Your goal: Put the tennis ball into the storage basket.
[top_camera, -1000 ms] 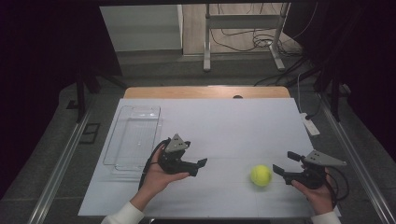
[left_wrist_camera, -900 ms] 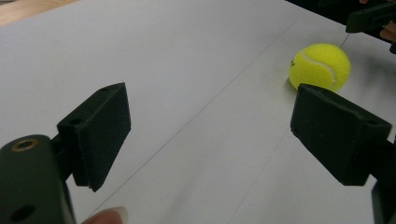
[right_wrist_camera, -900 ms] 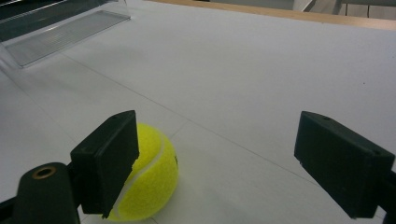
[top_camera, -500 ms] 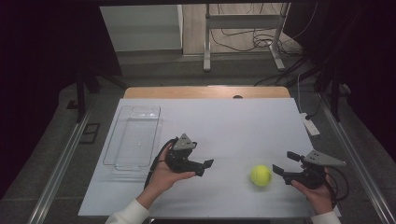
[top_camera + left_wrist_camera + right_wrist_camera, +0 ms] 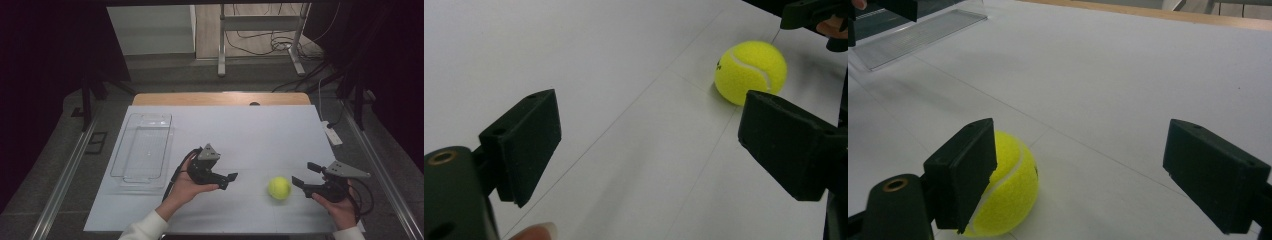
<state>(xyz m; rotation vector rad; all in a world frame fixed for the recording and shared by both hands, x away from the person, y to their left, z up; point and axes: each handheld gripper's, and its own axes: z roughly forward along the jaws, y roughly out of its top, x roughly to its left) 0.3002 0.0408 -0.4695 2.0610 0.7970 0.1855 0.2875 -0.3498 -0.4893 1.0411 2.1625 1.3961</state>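
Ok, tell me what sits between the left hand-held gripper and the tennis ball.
Nothing: in the high view, bare white table separates the left hand-held gripper from the tennis ball. The left gripper view shows the same bare stretch ahead of its open jaws.

Tennis ball (image 5: pixel 279 187) bright yellow-green, white curved seam, small dark print. Both grippers black: left gripper (image 5: pixel 231 179), right gripper (image 5: pixel 304 175) with a grey plate on top. Table (image 5: pixel 250 135) white with faint thin lines, tan wood far edge. Tray (image 5: pixel 144 150) clear plastic. Sleeves (image 5: pixel 145 229) white.
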